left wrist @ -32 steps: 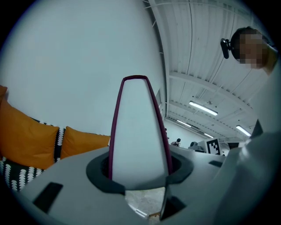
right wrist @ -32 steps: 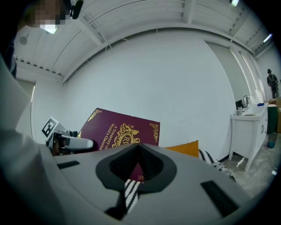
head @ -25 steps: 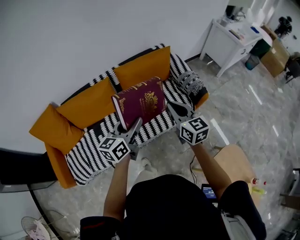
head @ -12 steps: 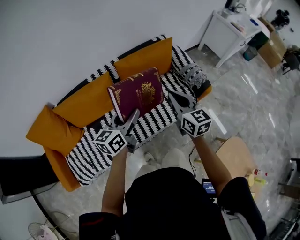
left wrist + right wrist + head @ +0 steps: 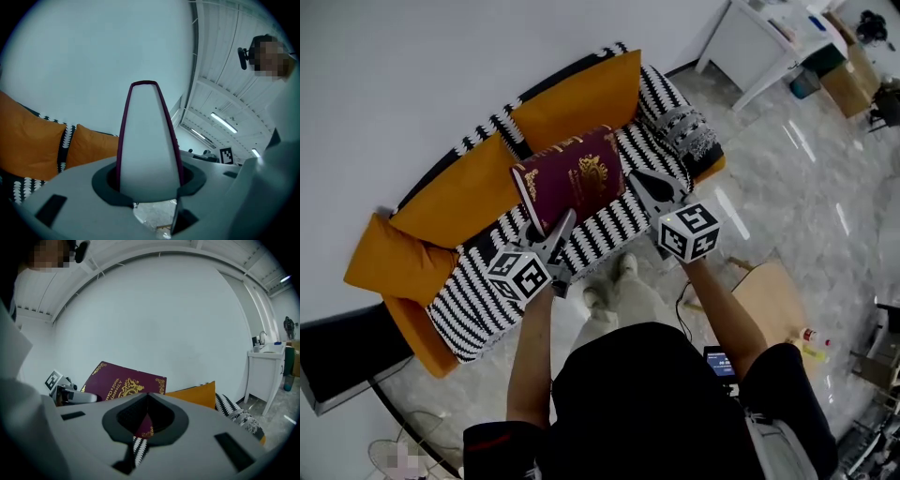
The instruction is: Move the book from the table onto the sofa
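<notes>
Task so far: the book (image 5: 572, 178) is off the table and up over the sofa (image 5: 478, 309), in front of its orange cushions (image 5: 577, 98). Carried there, but not set down yet!
What's left: by my reckoning, the short drop onto the sofa's striped seat, then both tongs let go and back away.
Book: tilted, dark red cover facing up toward the person. From here it looks clear of the sofa seat.
Left gripper (image 5: 565, 223): clamped on the book's near edge, the white block of pages wedged between its jaws and holding them partway apart.
Right gripper (image 5: 642, 183): jaws almost together, nipping the cover's near corner toward the sofa's right end.
Arms: both forearms reach out toward the sofa, side by side, with the grippers tipped slightly down under the book's near edge.
</notes>
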`<action>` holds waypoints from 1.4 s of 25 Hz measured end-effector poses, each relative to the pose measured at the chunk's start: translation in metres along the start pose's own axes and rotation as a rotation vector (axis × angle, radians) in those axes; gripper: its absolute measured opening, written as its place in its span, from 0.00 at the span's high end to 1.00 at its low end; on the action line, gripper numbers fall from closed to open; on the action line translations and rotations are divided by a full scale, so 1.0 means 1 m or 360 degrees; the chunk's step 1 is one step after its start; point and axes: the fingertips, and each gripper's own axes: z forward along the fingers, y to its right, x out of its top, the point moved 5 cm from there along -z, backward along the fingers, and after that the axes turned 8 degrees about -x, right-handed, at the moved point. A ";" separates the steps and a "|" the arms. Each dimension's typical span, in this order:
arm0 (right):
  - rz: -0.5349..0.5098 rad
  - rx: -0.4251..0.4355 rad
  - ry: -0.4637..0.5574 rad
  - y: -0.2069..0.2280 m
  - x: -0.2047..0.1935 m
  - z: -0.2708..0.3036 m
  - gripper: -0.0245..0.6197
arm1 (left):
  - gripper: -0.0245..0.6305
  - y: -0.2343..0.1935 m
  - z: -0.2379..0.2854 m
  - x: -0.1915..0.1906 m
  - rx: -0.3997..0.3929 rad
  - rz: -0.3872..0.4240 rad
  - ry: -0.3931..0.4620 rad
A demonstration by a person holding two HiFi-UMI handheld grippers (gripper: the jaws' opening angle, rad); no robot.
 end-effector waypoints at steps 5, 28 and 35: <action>0.0019 0.0043 -0.0079 0.023 -0.011 0.028 0.93 | 0.62 -0.025 0.030 -0.005 0.0044 -0.0037 -0.0048; 0.0239 0.0104 -0.0434 0.098 -0.191 0.140 0.93 | 0.62 -0.175 0.098 -0.151 0.0077 -0.0276 -0.0255; 0.0263 0.0145 -0.0501 0.101 -0.253 0.154 0.93 | 0.62 -0.216 0.107 -0.196 0.0130 -0.0315 -0.0310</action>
